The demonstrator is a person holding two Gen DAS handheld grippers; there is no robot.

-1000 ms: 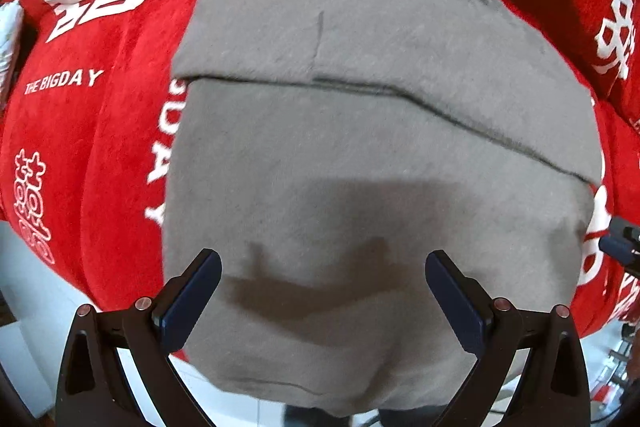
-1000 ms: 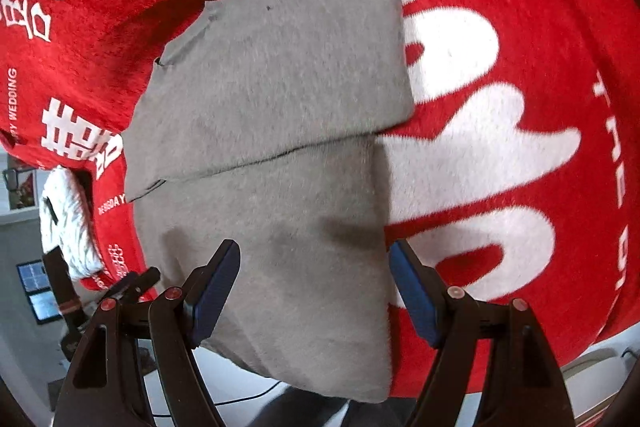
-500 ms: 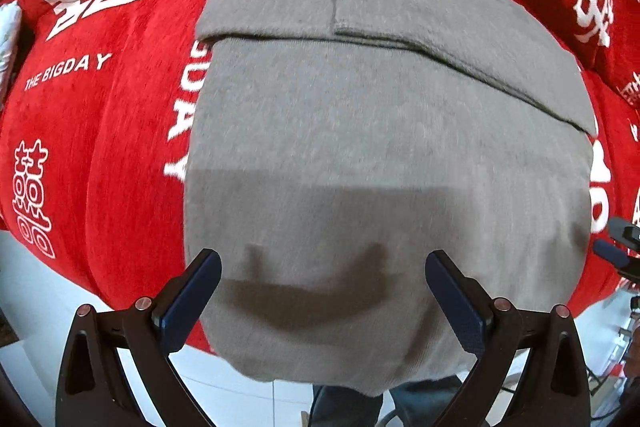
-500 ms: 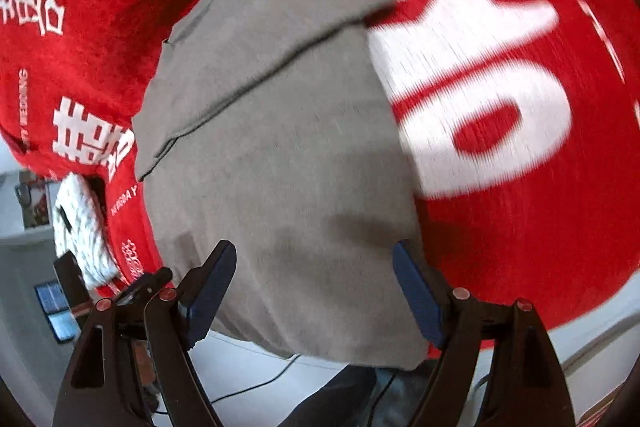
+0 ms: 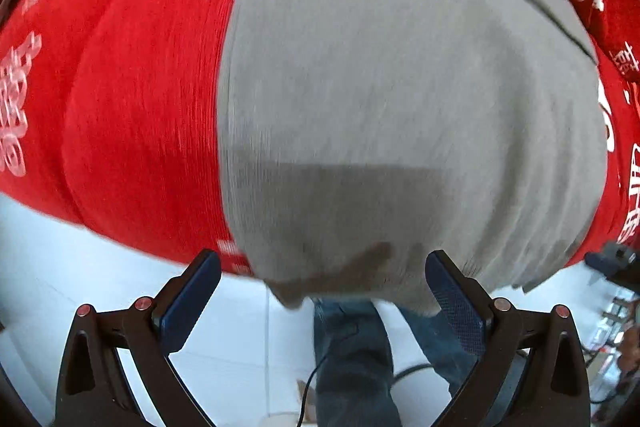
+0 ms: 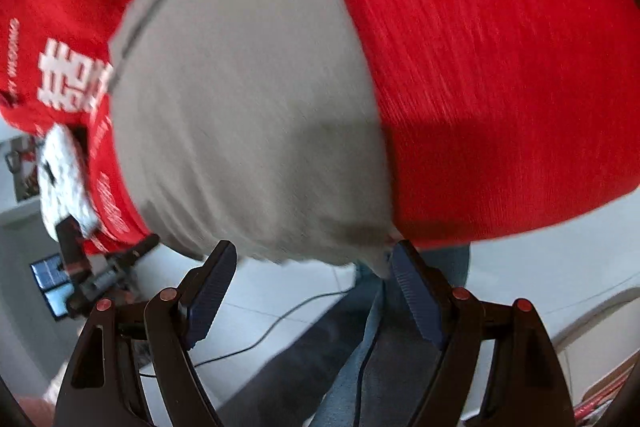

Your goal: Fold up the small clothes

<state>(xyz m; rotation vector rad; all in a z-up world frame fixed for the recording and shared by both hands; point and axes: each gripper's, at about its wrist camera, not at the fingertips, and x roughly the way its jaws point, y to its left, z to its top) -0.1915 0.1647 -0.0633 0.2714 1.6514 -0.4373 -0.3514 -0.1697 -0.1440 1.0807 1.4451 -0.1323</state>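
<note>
A grey knit garment (image 5: 400,87) lies flat on a red cloth with white characters (image 5: 132,87), its far part folded over. Its near hem hangs over the table's front edge. My left gripper (image 5: 322,283) is open, its jaws on either side of the hem's left corner, holding nothing. In the right wrist view the same garment (image 6: 248,87) fills the left half. My right gripper (image 6: 312,273) is open just below the hem's right corner, and its right fingertip (image 6: 404,267) is close to the cloth.
The red cloth (image 6: 500,67) drapes over the table's front edge. Below are a white tiled floor (image 5: 100,287), a person's jeans (image 5: 352,355) and a cable. A white knit item (image 6: 60,179) lies at the left edge of the table.
Both grippers have drawn back and down toward the table's front edge. The garment's near hem now sits between the open jaws. The views are motion-blurred.
</note>
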